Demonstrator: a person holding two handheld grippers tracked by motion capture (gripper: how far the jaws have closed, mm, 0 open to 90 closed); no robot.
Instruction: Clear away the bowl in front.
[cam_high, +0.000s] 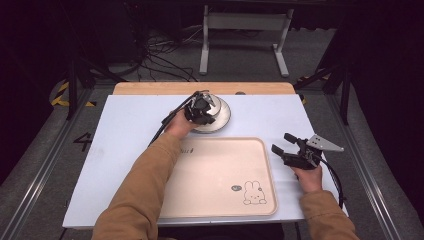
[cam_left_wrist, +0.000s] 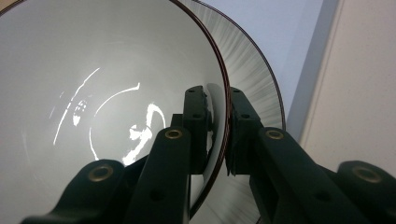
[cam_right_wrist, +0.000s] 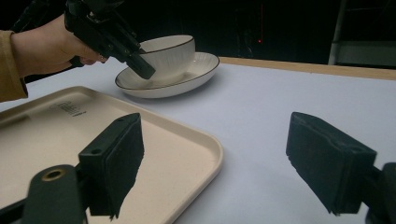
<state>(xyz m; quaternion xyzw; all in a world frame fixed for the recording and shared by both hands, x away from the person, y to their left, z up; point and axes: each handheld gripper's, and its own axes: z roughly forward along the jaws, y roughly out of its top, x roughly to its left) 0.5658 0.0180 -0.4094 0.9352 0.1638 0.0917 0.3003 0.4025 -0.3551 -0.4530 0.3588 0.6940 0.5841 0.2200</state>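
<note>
A white bowl (cam_right_wrist: 170, 53) with a dark rim stands on a white ribbed plate (cam_high: 224, 119) at the far middle of the table. My left gripper (cam_high: 202, 107) is shut on the bowl's rim (cam_left_wrist: 225, 84): in the left gripper view one jaw is inside the bowl and the other outside, above the plate (cam_left_wrist: 254, 79). A beige tray (cam_high: 220, 175) with a rabbit drawing lies in front of the plate with nothing on it. My right gripper (cam_high: 281, 142) hovers open just off the tray's right edge, nothing between its jaws (cam_right_wrist: 215, 135).
The white table top (cam_high: 130, 130) has bare room left and right of the tray. A wooden strip (cam_high: 150, 88) runs along its far edge. Beyond it are cables and a metal stand (cam_high: 245, 30) on the floor.
</note>
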